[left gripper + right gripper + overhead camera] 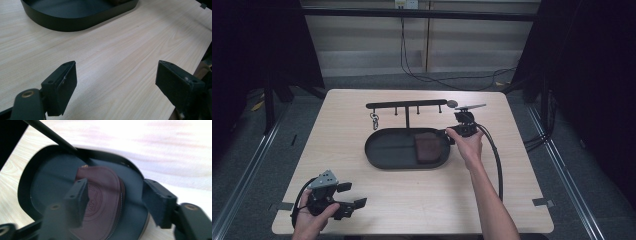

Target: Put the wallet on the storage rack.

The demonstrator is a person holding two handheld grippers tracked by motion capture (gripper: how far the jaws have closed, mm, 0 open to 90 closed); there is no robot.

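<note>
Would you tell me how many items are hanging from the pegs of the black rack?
1: a small key ring hangs under the left end of the black rack; its other pegs look bare.

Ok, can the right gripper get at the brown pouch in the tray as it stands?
Probably yes. The right gripper hangs open just above the pouch, which lies flat at the right end of the tray. Nothing lies on the pouch, and the rack post stands behind, out of the way.
</note>
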